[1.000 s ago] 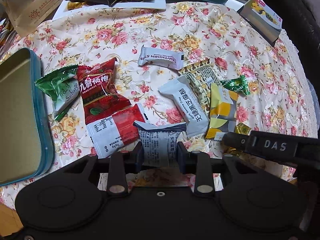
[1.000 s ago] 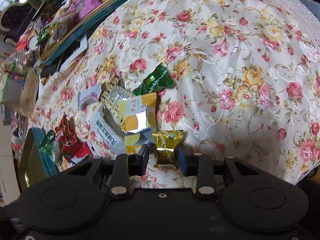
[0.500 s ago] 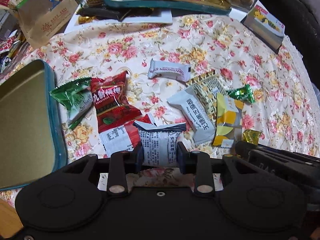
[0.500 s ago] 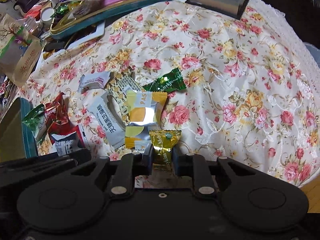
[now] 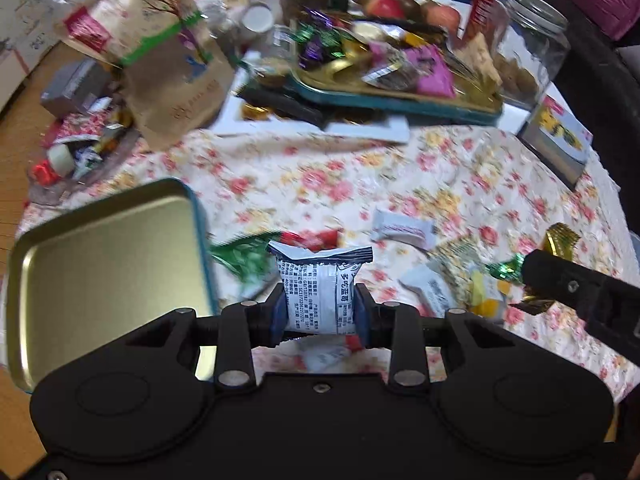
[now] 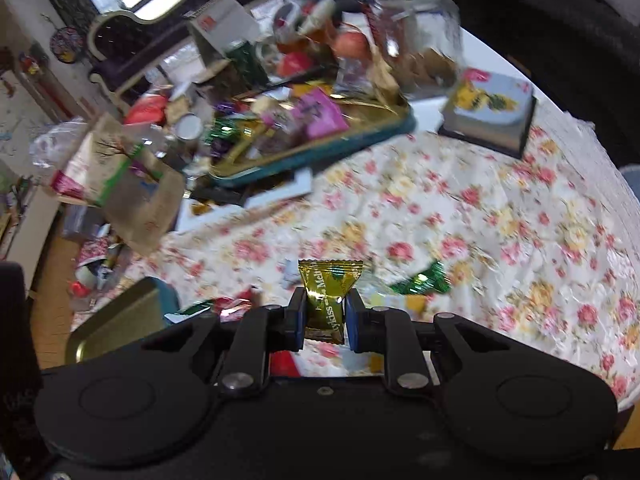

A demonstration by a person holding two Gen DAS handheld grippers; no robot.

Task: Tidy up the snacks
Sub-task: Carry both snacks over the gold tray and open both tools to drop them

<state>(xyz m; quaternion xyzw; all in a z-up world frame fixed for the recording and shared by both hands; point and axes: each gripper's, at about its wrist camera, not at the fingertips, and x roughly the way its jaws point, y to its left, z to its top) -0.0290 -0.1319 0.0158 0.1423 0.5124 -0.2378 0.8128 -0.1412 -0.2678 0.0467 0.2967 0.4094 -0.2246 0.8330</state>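
Observation:
My left gripper (image 5: pixel 319 312) is shut on a white snack packet with black print (image 5: pixel 320 288), held up off the floral tablecloth (image 5: pixel 328 176). My right gripper (image 6: pixel 325 316) is shut on a small gold candy wrapper (image 6: pixel 326 300), also lifted; in the left wrist view that gold candy (image 5: pixel 558 240) shows at the right arm's tip. Below lie loose snacks: a white bar (image 5: pixel 402 230), a green wrapper (image 5: pixel 244 258), a red packet (image 5: pixel 310 237), a yellow packet (image 5: pixel 486 292). A gold tin lid with a teal rim (image 5: pixel 104 276) lies at the left.
A teal-rimmed tray (image 5: pixel 400 98) heaped with sweets stands at the back, a glass jar (image 5: pixel 528 48) beside it. A brown paper bag (image 5: pixel 168 64) stands back left, a small box (image 5: pixel 560 140) at the right edge. The far table is crowded with cans, fruit and boxes.
Both grippers rose from the table and tilted up, carrying their snacks. The right gripper closed on the gold candy and lifted it. More of the cluttered far table has come into view.

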